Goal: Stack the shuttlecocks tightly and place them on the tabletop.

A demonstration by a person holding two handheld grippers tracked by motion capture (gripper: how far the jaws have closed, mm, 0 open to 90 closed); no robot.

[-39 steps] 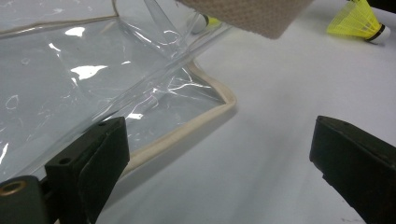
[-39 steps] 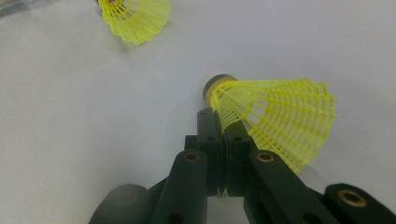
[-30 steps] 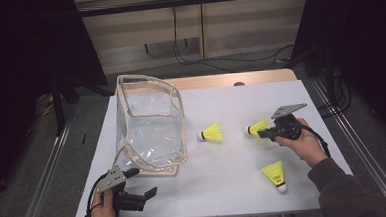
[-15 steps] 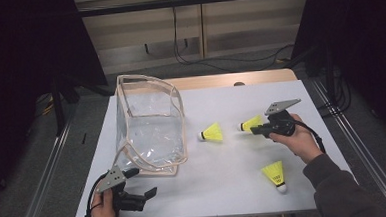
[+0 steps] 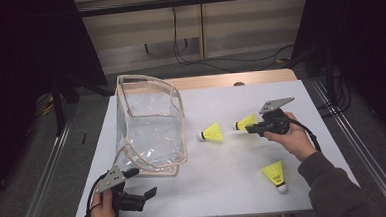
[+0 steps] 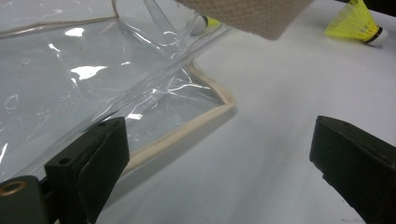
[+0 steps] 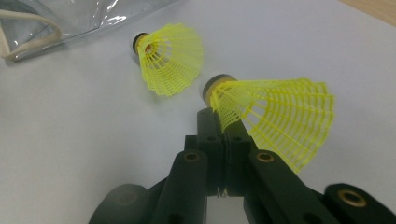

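Observation:
A clear plastic bag (image 5: 148, 125) with beige trim stands open at the table's left. My right gripper (image 5: 252, 128) is shut on the skirt of a yellow shuttlecock (image 5: 246, 121), held just above the white tabletop; up close the right gripper (image 7: 219, 127) pinches the mesh of that shuttlecock (image 7: 275, 114). A second shuttlecock (image 5: 212, 132) lies between it and the bag, also the second shuttlecock (image 7: 170, 56). A third shuttlecock (image 5: 276, 174) lies near the front right. My left gripper (image 5: 138, 197) rests open at the bag's front corner (image 6: 140, 93), nothing between its jaws.
The white sheet (image 5: 225, 187) covers a wooden table (image 5: 259, 78). Metal rails run along both sides, and cables hang at the back. The third shuttlecock (image 6: 357, 23) lies beyond the left gripper's jaws.
My right gripper has carried its shuttlecock a little to the left, toward the bag, and slightly up. The left gripper has stayed put.

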